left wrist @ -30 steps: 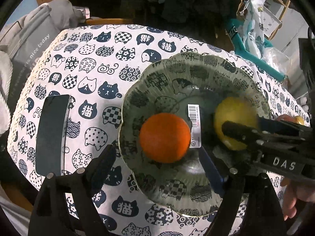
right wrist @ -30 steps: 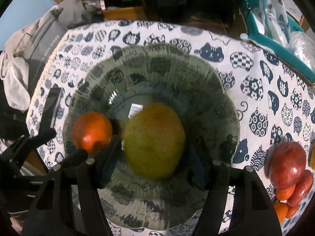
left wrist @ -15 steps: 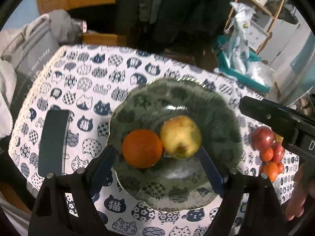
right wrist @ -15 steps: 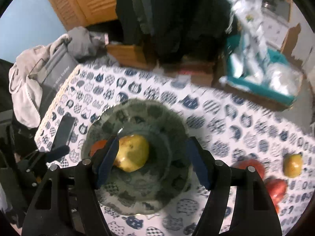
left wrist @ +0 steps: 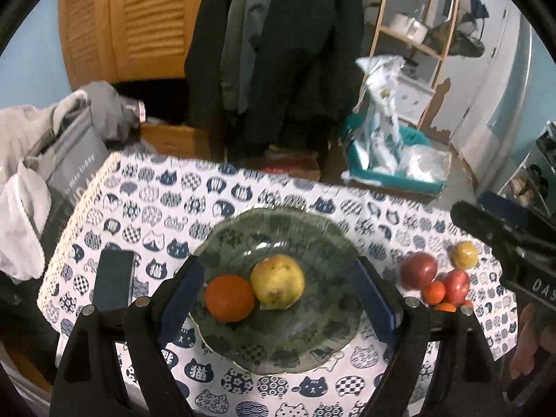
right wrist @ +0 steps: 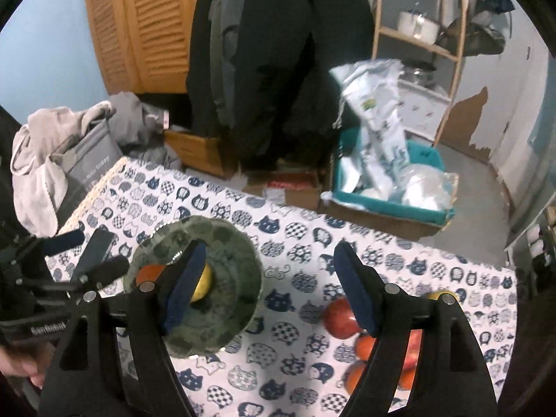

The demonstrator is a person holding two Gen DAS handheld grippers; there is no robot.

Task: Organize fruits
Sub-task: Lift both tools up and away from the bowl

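Fruit is split in two lots relative to the plate [left wrist: 278, 354]: an orange [left wrist: 229, 298] and a yellow pear [left wrist: 277, 281] lie on it, touching; the loose pile [left wrist: 438, 278] lies on the cloth to the plate's right, well apart from it. That pile holds a big red apple [left wrist: 418, 270], a smaller red one [left wrist: 458, 285], small oranges [left wrist: 434, 292] and a yellow fruit [left wrist: 465, 254] at the far side.

Left gripper [left wrist: 278, 299] is held above the plate, jaws spread wide, nothing btwn the pads. Right gripper [right wrist: 267, 285] is likewise spread wide and empty, raised over the cloth btwn plate and pile.

Step in hand, as judged: next fruit to be fetched from the pile w/ the right gripper. To be done well:
- Big red apple [right wrist: 342, 318] is prob. the easiest pick, nearest the plate and at the pile's edge.
- Jaws to be lowered either side of its widest part, closed gently; round skin may slip.
- Neighbours touch it, so they may roll; approach from the plate side is advised.
- Drop spot: bare part of the plate right of the pear, so the fruit already there isn't knocked.
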